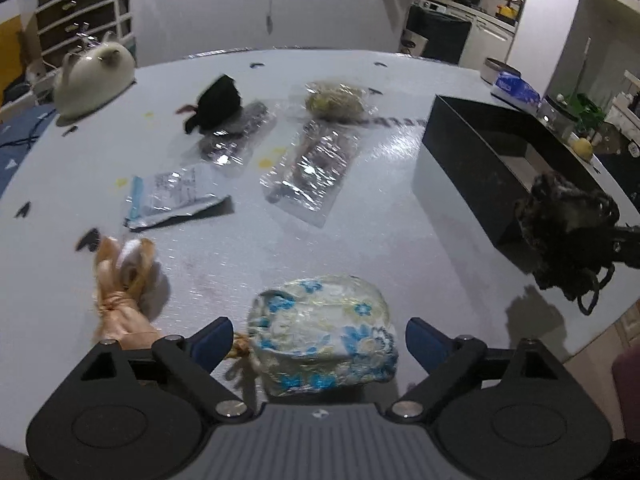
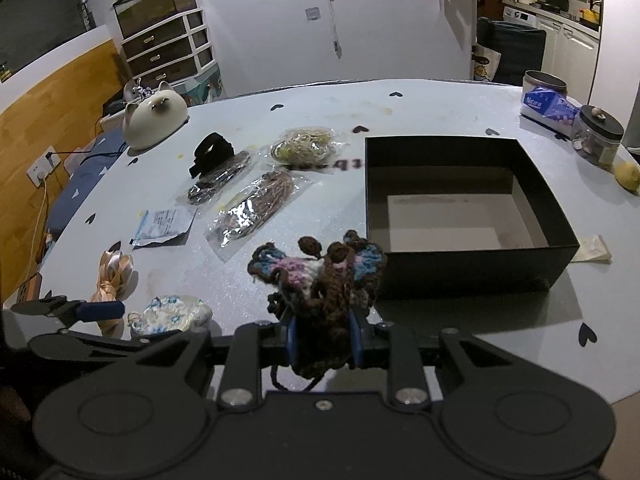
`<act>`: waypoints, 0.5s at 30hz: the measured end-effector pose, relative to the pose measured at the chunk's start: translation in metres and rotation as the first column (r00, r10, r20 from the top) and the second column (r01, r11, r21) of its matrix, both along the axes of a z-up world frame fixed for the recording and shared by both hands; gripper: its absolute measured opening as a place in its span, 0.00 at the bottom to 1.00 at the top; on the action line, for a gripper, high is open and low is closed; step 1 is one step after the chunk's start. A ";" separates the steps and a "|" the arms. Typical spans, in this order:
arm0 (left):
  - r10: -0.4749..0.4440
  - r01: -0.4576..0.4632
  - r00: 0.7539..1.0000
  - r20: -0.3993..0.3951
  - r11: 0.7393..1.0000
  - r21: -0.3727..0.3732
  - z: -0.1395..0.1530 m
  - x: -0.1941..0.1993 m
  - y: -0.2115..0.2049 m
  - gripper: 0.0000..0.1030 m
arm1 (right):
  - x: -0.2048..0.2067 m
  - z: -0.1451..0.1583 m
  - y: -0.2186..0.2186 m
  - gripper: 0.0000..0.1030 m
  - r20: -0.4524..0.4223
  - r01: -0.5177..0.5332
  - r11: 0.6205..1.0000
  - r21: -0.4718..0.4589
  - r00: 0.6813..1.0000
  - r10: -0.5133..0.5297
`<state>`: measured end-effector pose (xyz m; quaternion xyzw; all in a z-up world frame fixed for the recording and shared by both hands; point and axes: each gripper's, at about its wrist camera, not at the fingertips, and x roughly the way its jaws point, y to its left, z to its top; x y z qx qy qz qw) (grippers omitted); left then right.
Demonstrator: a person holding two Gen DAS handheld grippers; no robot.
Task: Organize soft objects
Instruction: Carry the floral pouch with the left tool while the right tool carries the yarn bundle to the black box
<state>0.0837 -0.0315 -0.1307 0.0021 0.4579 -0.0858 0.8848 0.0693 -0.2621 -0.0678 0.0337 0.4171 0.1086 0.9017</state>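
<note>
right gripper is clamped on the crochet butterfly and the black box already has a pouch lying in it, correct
Not quite. The right gripper is clamped on the crochet butterfly, but the black box holds nothing: the right wrist view shows its bare floor. The floral pouch lies on the table, between the open left gripper fingers.

A white pouch [image 1: 324,336] with blue flowers, a brown-pink-blue crochet piece [image 2: 320,276], a black box [image 2: 468,208].

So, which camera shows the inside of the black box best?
The right wrist view. There the black box is seen from above, with its pale floor and all four walls visible, and nothing inside. In the left wrist view the box sits at the right edge, tilted, and shows only a strip of its floor.
</note>
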 end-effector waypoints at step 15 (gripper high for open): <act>0.131 -0.131 0.991 0.030 0.991 -0.006 0.024 0.013 -0.005 0.62 | 0.025 0.007 -0.020 0.26 0.013 -0.063 0.998 0.007 0.998 0.063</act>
